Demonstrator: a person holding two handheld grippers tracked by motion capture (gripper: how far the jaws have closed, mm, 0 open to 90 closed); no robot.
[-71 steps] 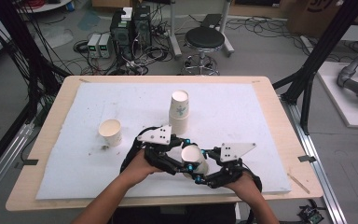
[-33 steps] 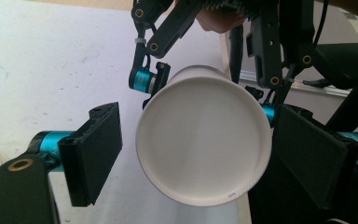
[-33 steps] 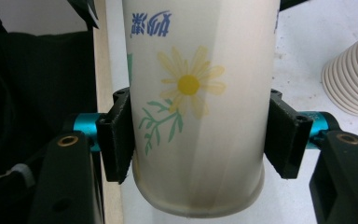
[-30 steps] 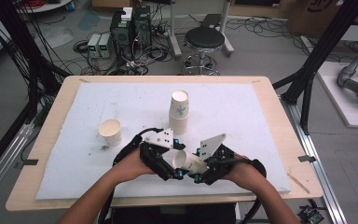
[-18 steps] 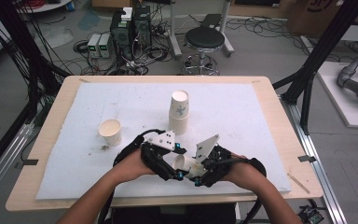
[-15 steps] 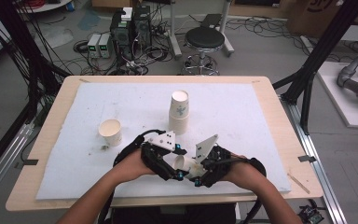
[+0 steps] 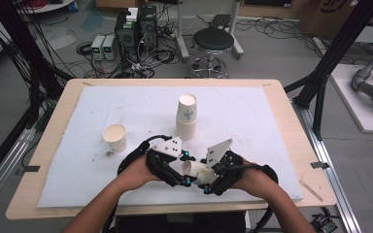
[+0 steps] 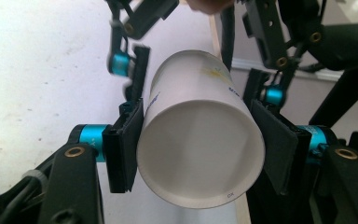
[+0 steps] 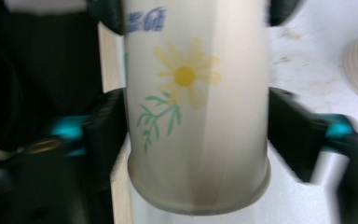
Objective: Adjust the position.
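A white paper cup (image 7: 196,169) with a yellow flower print lies on its side in the air between my two grippers, near the table's front edge. My left gripper (image 7: 185,170) is shut on it: its jaws have just been closing, and in the left gripper view both pads (image 8: 128,142) press the cup (image 8: 200,140) near its base. My right gripper (image 7: 205,177) faces it from the other end. Its jaws have just been opening and stand beside the cup (image 9: 196,107) near the rim, which lies between them.
A stack of paper cups (image 7: 187,116) stands mid-table and a single cup (image 7: 115,137) to the left, both on the white mat (image 7: 272,126). The wooden table's front edge (image 7: 175,206) runs just under my hands. A stool (image 7: 213,41) and equipment stand beyond the table.
The cup, upright between the grippers at first, now lies tipped on its side. Both grippers have turned toward each other, and the left jaws have closed onto the cup.
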